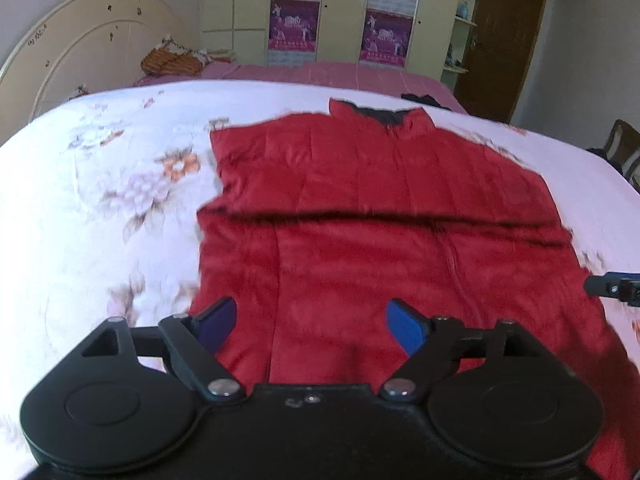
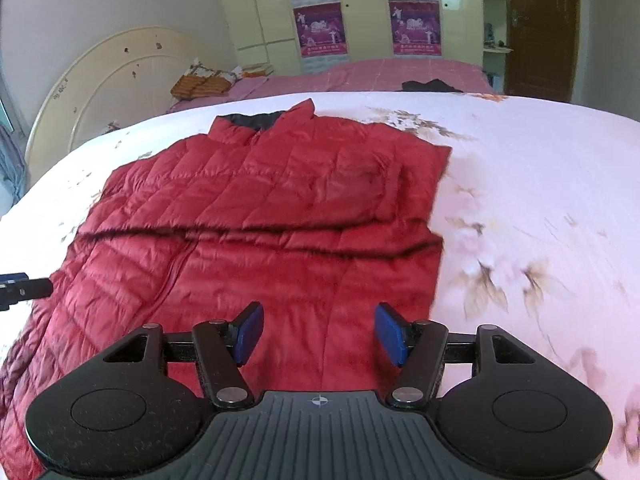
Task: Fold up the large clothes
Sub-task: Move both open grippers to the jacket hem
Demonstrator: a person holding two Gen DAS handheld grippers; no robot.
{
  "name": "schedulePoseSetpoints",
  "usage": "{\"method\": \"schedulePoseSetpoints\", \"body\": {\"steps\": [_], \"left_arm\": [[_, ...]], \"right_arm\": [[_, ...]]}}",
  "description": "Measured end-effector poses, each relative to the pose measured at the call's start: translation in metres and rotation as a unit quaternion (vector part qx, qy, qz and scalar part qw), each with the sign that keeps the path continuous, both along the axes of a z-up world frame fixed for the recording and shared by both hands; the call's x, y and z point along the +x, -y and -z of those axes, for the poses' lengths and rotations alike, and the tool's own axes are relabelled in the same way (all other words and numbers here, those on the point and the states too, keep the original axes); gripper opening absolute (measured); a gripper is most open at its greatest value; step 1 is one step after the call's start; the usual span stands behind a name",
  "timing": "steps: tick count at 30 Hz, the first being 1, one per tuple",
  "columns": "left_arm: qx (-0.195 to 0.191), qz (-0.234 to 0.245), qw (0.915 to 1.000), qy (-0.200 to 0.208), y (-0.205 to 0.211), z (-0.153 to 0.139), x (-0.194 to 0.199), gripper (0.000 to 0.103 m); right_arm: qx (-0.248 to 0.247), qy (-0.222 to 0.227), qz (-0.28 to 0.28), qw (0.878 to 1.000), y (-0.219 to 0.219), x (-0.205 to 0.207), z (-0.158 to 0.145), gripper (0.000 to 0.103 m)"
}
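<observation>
A: Red quilted jacket [image 2: 256, 216] lies flat on the floral bedspread [image 2: 540, 200], collar at twelve o'clock, a fold ridge running from nine to three.

B: And the grippers?

A: Left gripper [image 1: 312, 328] and right gripper [image 2: 316, 332] both spread wide, nothing between the pads, hovering over the hem at six o'clock.

B: Risk?

A: Slippery puffy fabric; I'd judge the fold could spring back, or a shallow pinch might catch only the top layer.

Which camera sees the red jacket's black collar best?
The right wrist view: the red jacket is sharper there, and its black collar lining shows clearly. The left wrist view shows the collar too, but blurrier.
</observation>
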State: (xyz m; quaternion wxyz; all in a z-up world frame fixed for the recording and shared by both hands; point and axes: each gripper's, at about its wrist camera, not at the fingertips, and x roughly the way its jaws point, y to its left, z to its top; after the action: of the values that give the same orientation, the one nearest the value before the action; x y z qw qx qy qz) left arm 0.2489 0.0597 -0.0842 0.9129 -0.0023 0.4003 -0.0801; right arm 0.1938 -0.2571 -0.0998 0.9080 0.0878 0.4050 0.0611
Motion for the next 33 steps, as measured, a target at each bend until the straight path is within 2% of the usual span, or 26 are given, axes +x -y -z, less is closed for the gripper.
{"method": "schedulePoseSetpoints", "body": {"steps": [1, 2, 13, 24, 29, 33], "left_arm": [[0.000, 0.001, 1.0000, -0.002, -0.003, 0.002, -0.005, 0.083], [0.000, 0.001, 1.0000, -0.003, -0.007, 0.004, -0.010, 0.084], [0.001, -0.012, 0.9999, 0.001, -0.056, 0.011, -0.063, 0.085], [0.012, -0.029, 0.9994, -0.011, -0.090, 0.020, -0.089, 0.085], [0.008, -0.021, 0.9994, -0.027, -0.099, 0.030, -0.097, 0.084], [-0.007, -0.013, 0.9989, -0.044, -0.103, 0.039, -0.102, 0.082]], "right_arm": [[-0.002, 0.002, 0.007, 1.000, 0.000, -0.007, -0.001, 0.098], [-0.007, 0.008, 0.014, 1.000, 0.000, -0.017, -0.002, 0.103], [-0.045, -0.015, 0.036, 0.998, -0.009, -0.083, -0.001, 0.103], [-0.072, -0.049, 0.063, 0.994, 0.001, -0.129, 0.012, 0.103], [-0.071, -0.069, 0.075, 0.992, 0.007, -0.142, 0.022, 0.103], [-0.046, -0.081, 0.081, 0.992, 0.009, -0.150, 0.028, 0.103]]}}
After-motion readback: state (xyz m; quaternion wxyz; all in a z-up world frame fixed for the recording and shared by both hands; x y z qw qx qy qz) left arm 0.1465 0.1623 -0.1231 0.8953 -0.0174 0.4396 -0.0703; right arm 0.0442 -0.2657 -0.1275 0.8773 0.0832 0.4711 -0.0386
